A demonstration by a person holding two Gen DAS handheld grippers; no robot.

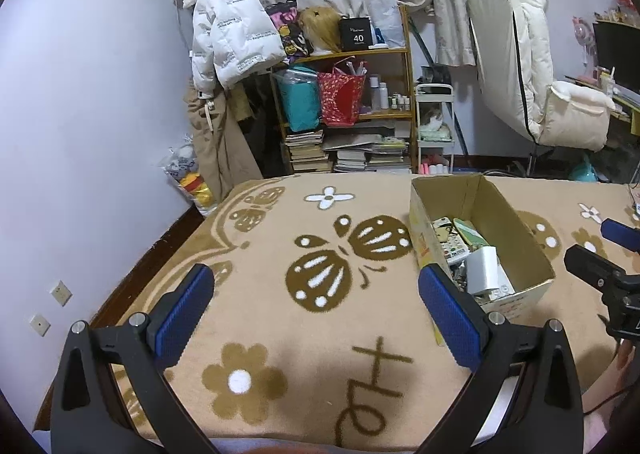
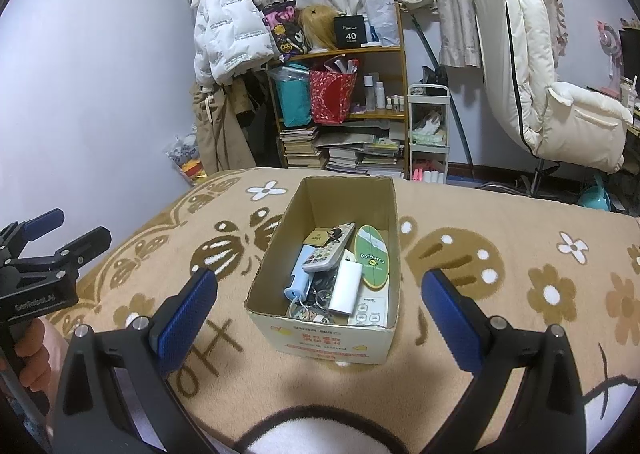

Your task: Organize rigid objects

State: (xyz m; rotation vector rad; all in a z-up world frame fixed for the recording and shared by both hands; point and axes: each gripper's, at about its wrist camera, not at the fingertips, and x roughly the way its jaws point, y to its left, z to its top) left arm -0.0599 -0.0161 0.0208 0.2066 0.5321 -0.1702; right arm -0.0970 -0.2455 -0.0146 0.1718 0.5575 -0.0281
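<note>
Left wrist view: left gripper [image 1: 316, 306] spread wide, nothing between its 2 blue pads, hovering over the tan butterfly blanket [image 1: 280, 334]. Cardboard box [image 1: 516, 230] sits on the blanket to the right, its near corner just behind the right pad; remotes & a white block show inside. Right wrist view: right gripper [image 2: 320, 308] also wide, empty, w/ the box straight ahead between the fingers. Inside: white remote [image 2: 330, 248], green oval board [image 2: 373, 256], white power bank [image 2: 346, 288], light-blue gadget [image 2: 298, 280], keys. Left gripper at far left, held by a hand [image 2: 34, 350].
</note>
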